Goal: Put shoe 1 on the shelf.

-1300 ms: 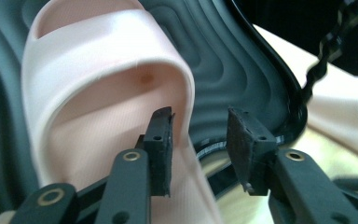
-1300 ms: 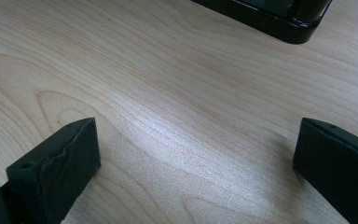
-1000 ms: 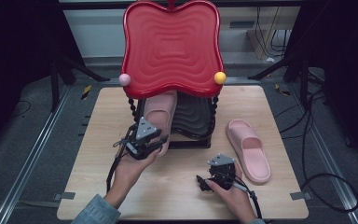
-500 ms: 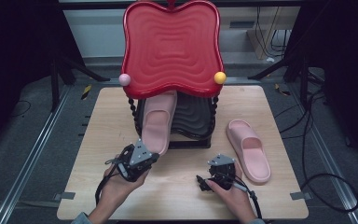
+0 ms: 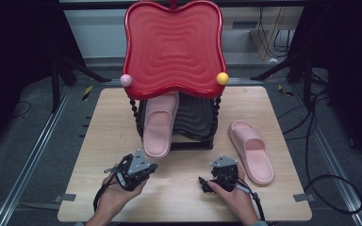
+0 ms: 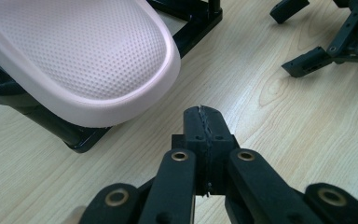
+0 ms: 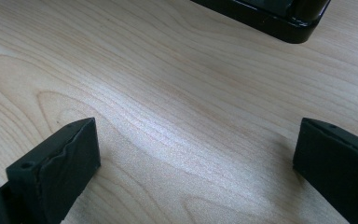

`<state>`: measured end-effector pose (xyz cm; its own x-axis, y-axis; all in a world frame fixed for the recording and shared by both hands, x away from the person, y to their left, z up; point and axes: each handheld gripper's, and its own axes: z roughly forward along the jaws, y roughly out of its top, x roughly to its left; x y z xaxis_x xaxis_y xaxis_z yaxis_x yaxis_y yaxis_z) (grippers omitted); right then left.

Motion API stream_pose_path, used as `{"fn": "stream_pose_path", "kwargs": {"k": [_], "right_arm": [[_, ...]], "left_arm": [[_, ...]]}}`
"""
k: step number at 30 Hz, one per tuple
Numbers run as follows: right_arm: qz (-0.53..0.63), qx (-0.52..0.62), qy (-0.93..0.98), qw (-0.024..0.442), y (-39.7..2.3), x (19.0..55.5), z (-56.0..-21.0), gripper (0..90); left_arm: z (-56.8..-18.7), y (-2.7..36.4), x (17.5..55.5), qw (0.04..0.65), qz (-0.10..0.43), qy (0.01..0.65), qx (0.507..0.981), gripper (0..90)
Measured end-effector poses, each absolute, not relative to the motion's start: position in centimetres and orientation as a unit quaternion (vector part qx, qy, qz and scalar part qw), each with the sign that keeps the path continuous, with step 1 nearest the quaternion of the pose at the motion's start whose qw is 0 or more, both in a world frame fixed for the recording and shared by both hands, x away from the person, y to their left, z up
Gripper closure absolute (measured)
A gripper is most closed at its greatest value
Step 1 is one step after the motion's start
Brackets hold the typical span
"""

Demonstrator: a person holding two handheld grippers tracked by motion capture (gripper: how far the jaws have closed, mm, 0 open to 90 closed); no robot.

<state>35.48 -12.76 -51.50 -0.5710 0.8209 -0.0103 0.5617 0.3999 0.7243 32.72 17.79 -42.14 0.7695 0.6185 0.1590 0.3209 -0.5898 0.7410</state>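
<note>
Pulling my left gripper (image 5: 133, 170) back toward the tabletop's near edge, I have its jaws pressed together on nothing — a second ago it was up at the pink slipper (image 5: 159, 123), which now rests alone on the black rack (image 5: 193, 123), toe overhanging. My right gripper (image 5: 216, 181) waits, jaws apart — the second slipper (image 5: 252, 150) lies by the right edge, seemingly next.

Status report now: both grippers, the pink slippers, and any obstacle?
Left gripper shut, empty; right gripper open. One pink slipper on black rack, other slipper on table. Nothing blocking.
</note>
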Motion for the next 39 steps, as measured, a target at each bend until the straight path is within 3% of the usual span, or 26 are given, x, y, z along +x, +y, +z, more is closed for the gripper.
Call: {"fn": "stream_pose_path", "kwargs": {"k": [14,25,39], "right_arm": [[0.347,0.424,0.816,0.187,-12.8,35.5,-51.5,0.8],[0.347,0.423,0.816,0.187,-12.8,35.5,-51.5,0.8],[0.347,0.424,0.816,0.187,-12.8,35.5,-51.5,0.8]], "left_arm": [[-42.3,16.4,34.5,0.338,0.202,0.255,0.883,90.0],[-41.6,16.1,36.2,0.371,0.199,0.272,0.865,90.0],[-41.2,15.7,36.9,0.359,0.197,0.276,0.869,90.0]]}}
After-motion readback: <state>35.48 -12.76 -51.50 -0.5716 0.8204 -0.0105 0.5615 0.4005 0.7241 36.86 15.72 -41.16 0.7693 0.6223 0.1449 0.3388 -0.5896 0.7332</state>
